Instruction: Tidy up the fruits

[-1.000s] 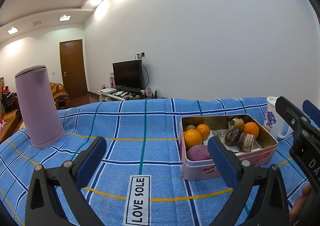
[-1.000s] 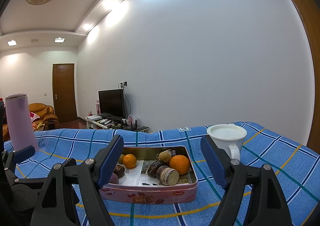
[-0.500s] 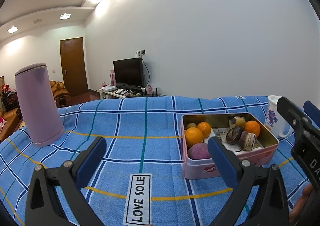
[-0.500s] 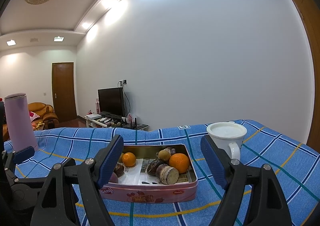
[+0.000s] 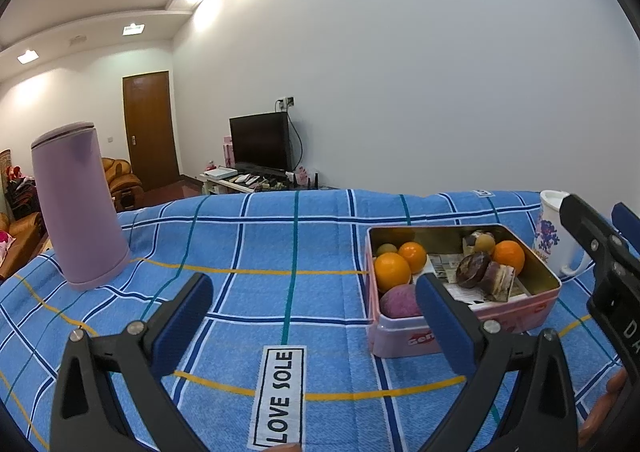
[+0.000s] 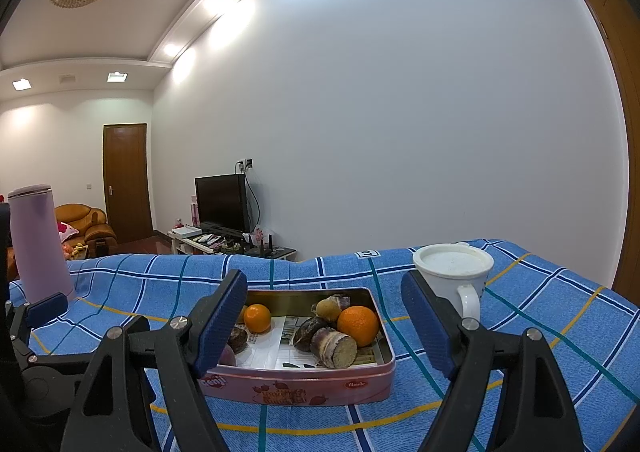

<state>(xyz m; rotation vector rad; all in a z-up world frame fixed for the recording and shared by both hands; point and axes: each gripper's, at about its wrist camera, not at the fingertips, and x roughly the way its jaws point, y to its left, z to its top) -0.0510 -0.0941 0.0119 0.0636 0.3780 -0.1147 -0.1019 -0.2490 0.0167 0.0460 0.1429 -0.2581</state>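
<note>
Both grippers hang above the blue checked cloth (image 5: pixel 248 252), spread wide with nothing between the pads: left gripper (image 5: pixel 314 314), right gripper (image 6: pixel 324 318). All the fruit in view sits inside the pink tin (image 6: pixel 304 386), which rests on the cloth in front of the right gripper and off to the right in the left wrist view. On the tin's left side there are two oranges (image 5: pixel 393 271), a small greenish fruit (image 5: pixel 386 249) behind them and a purple round piece (image 5: pixel 398 302) at the near wall. On the right side lie another orange (image 6: pixel 358 324), a kiwi-like fruit (image 6: pixel 328 310), dark brown pieces (image 5: pixel 473 274) and a cut cane-like chunk (image 6: pixel 334 346), on printed paper lining the bottom. No loose fruit shows on the cloth. So this fits either a tin already filled and grouped, or a tin waiting to be emptied or sorted – can't settle which. White mug (image 6: pixel 454 272) stands just beyond the tin's right end, lilac flask (image 5: pixel 78 205) well apart on the left – neither holds fruit as far as visible.
</note>
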